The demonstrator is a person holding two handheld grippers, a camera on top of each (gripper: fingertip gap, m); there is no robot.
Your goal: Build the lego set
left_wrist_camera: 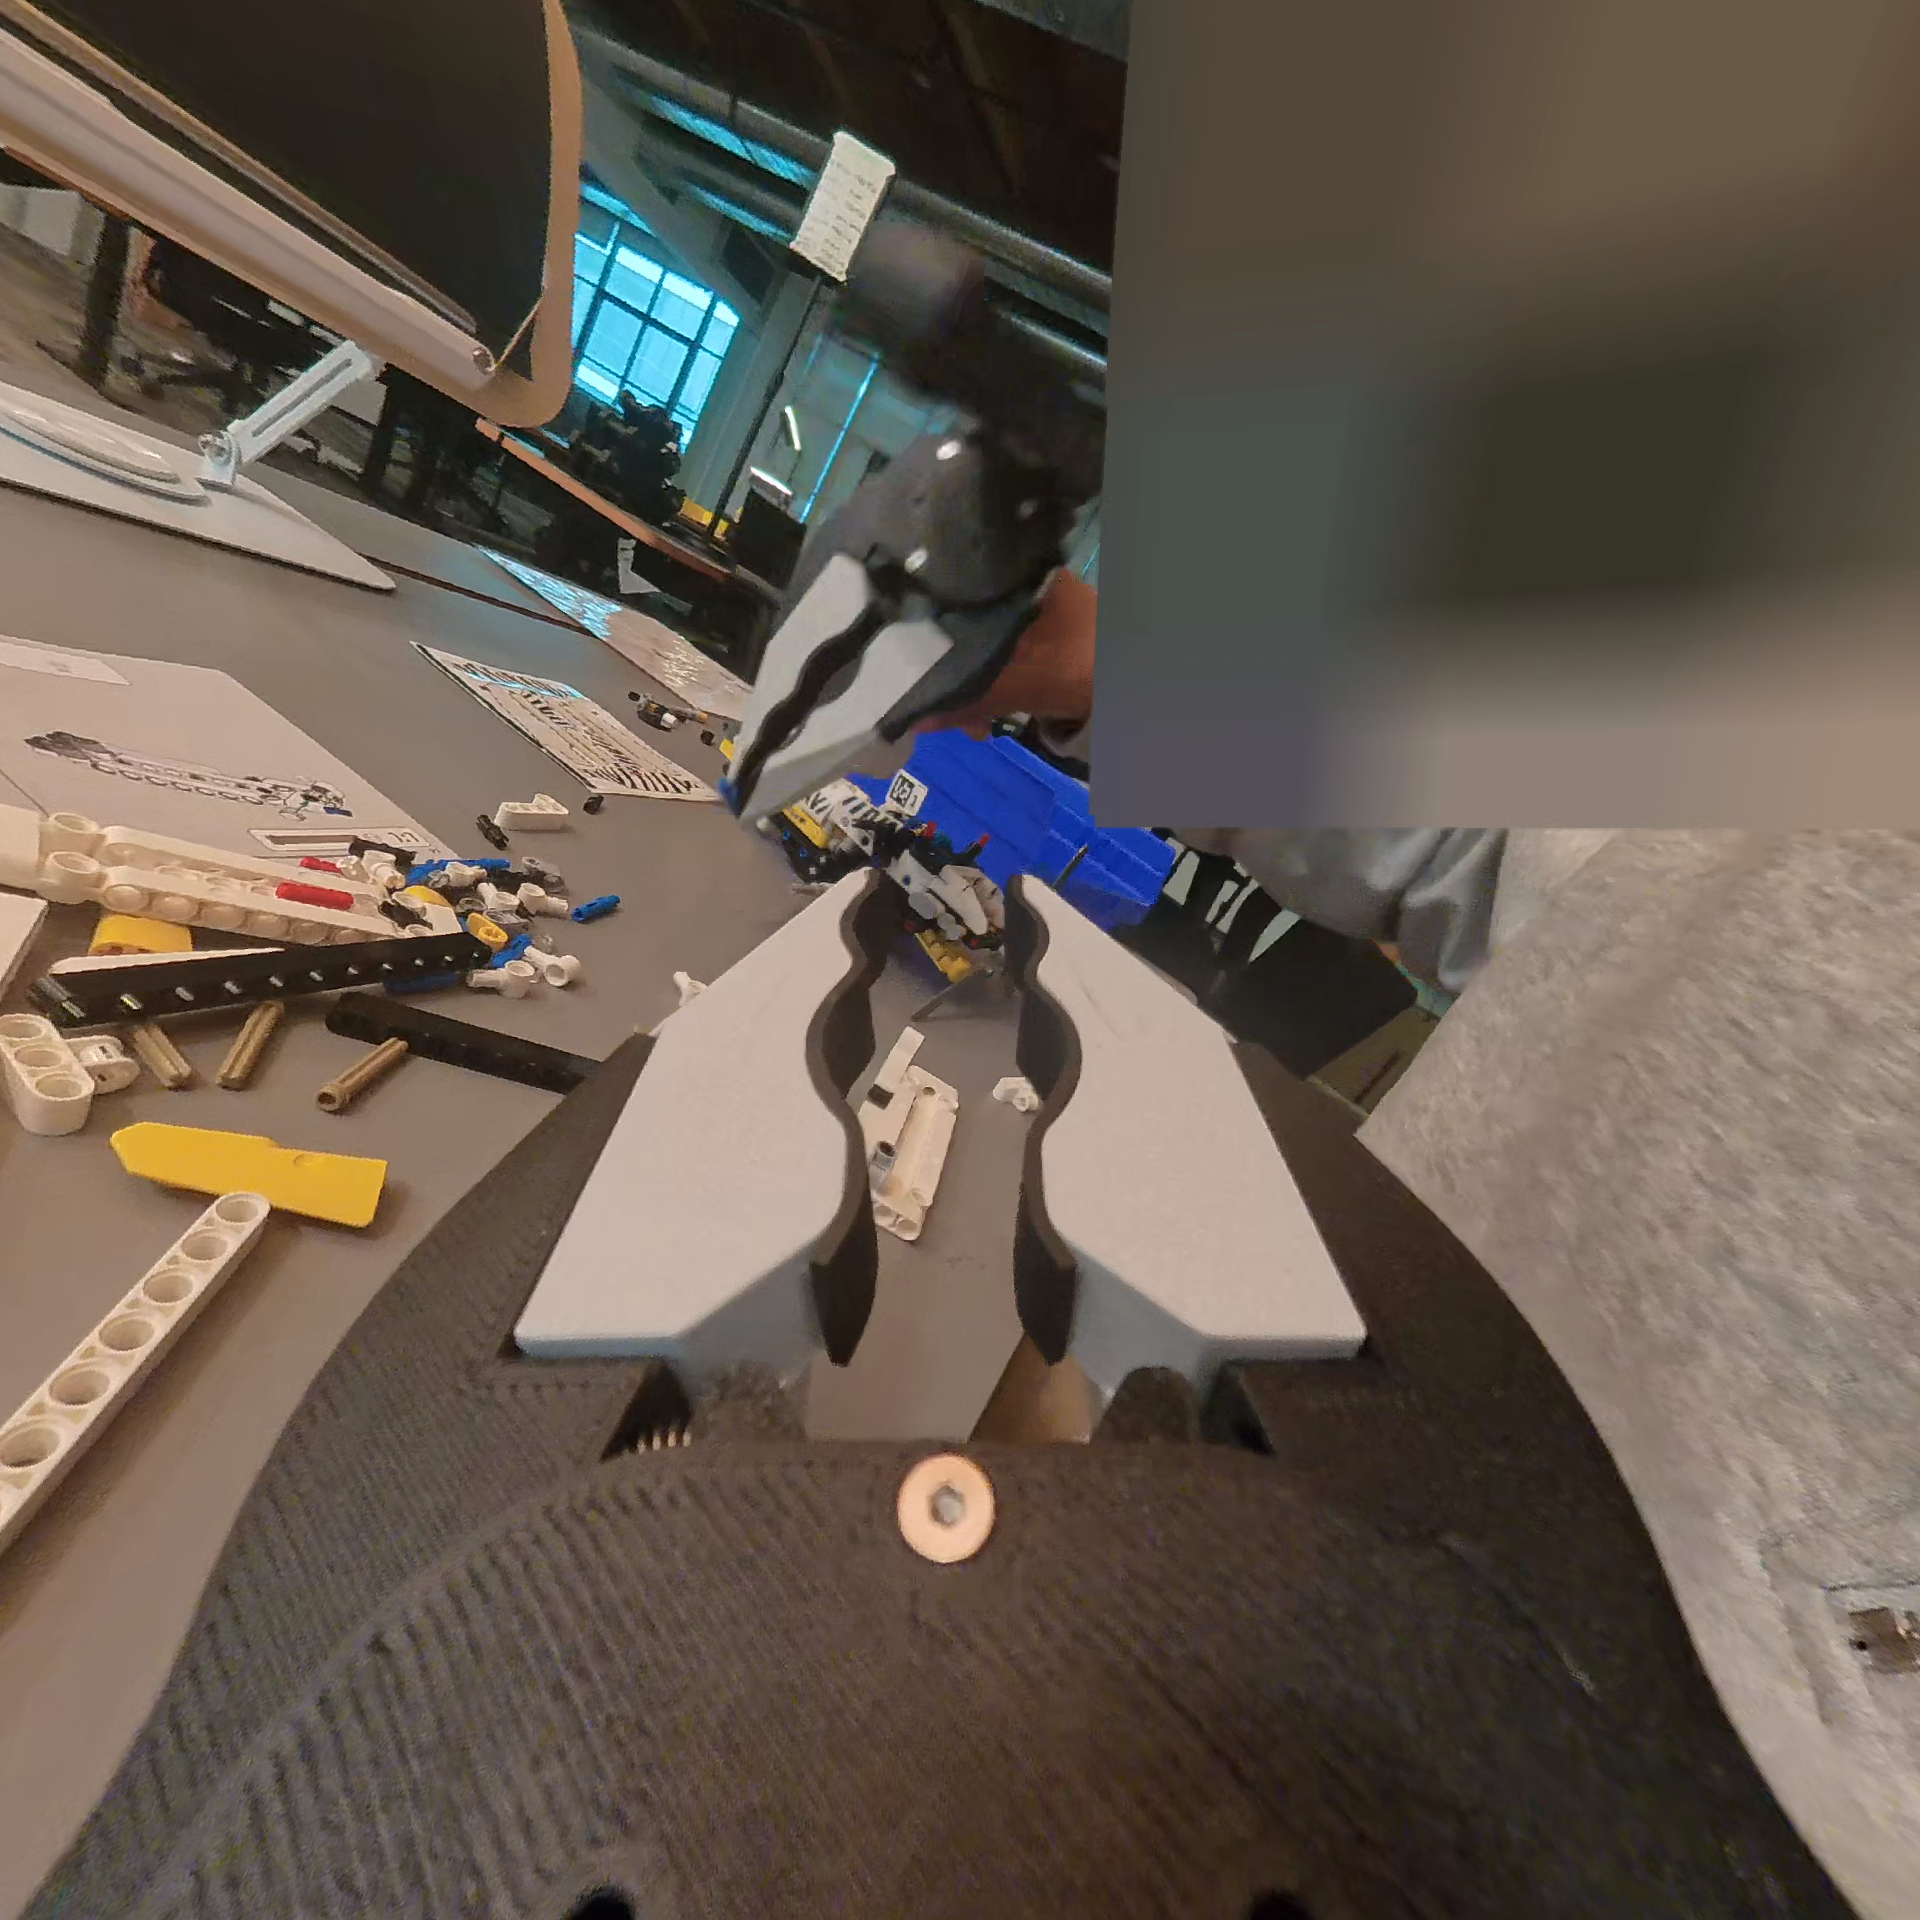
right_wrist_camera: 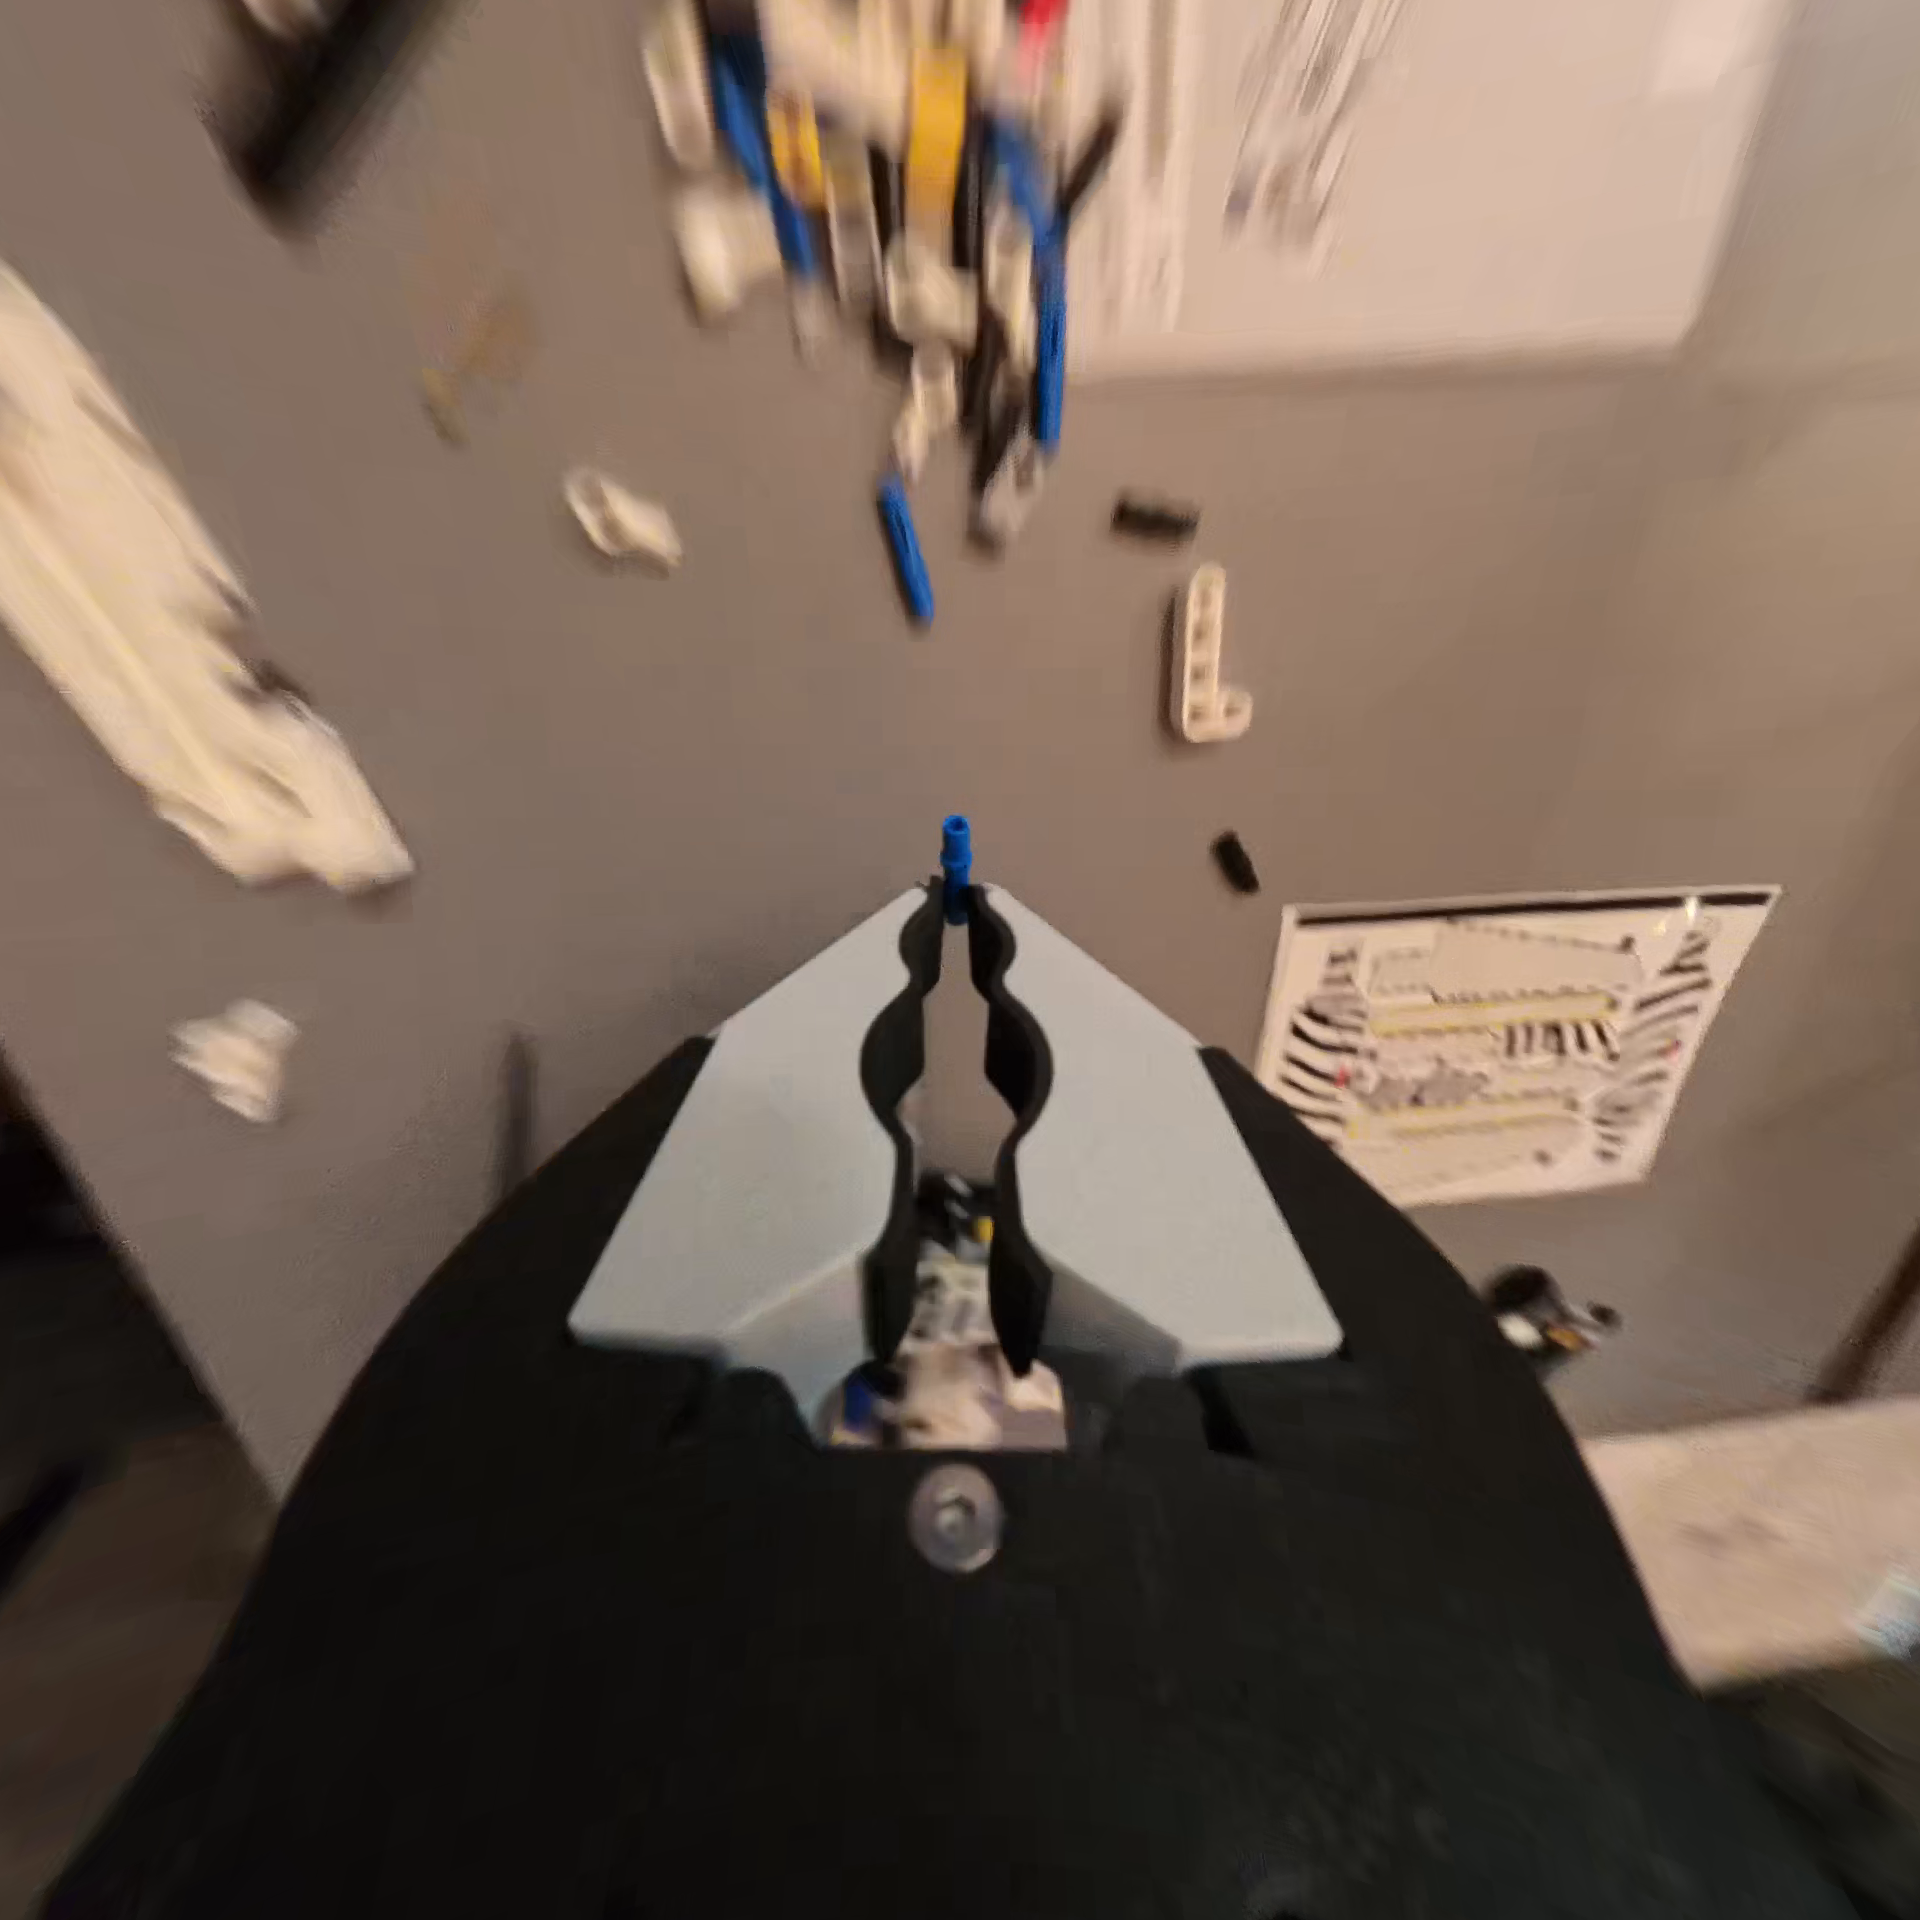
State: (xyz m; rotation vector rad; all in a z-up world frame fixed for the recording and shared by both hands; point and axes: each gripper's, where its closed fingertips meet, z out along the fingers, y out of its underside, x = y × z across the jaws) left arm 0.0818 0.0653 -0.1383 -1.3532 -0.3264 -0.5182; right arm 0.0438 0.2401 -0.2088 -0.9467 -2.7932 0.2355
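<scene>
My right claw is pinched nearly closed on a small blue pin, which sticks out past the tips. In the left wrist view the same claw hangs above the desk, close to the partly built model. My left claw stands moderately apart with nothing between the fingers; its tips reach toward the model, but I cannot tell whether they touch it.

I judge the build to be somewhere in the middle. The model already has a blue body with white, black and yellow parts joined to it, so a fair share is done. Much is still loose, though: a pile of small connectors, long white beams, a black beam, a yellow panel, tan axles and a white frame piece lying on the desk between my left fingers. The sticker sheet looks mostly unused, and the instruction booklet lies open.

The pin in my right claw has yet to go into the model.
</scene>
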